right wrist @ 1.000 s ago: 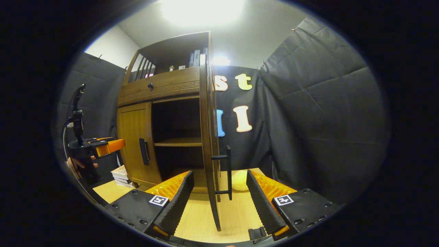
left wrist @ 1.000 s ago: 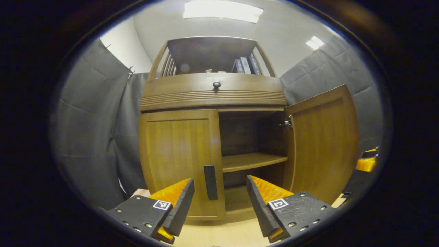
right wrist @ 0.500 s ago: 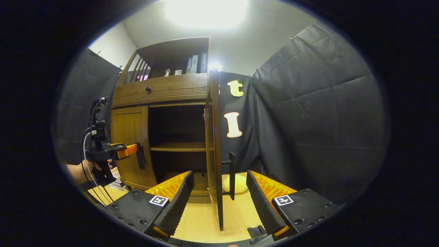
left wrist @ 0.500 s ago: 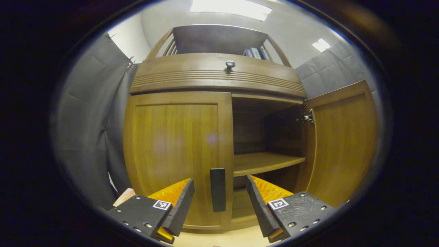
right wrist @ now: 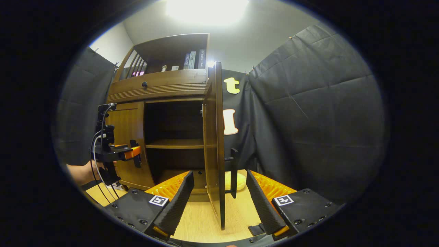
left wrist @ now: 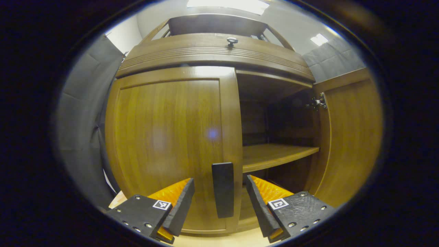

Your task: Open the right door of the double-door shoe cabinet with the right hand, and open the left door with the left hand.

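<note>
The wooden shoe cabinet's left door (left wrist: pixel 168 144) is closed. Its dark vertical handle (left wrist: pixel 223 189) stands between the fingers of my left gripper (left wrist: pixel 219 181), which is open and not pressing on it. The right door (left wrist: pixel 353 137) is swung wide open, baring an inner shelf (left wrist: pixel 274 156). In the right gripper view that door (right wrist: pixel 214 137) is seen nearly edge-on, with its handle (right wrist: pixel 234 171) a little beyond my open right gripper (right wrist: pixel 219 175), apart from both fingers. The left gripper (right wrist: pixel 132 152), held by a hand (right wrist: pixel 82 171), sits at the left door's handle.
A drawer with a round knob (right wrist: pixel 144 84) runs above the doors, and books (right wrist: pixel 192 60) stand on the top shelf. A pale yellow lump (right wrist: pixel 238 181) lies on the wooden floor (right wrist: pixel 202 219) behind the open door. Black cloth walls close in on both sides.
My left gripper has moved in toward the left door, so its handle now stands between the fingers. The right gripper has eased back from the open right door, which has swung a little wider.
</note>
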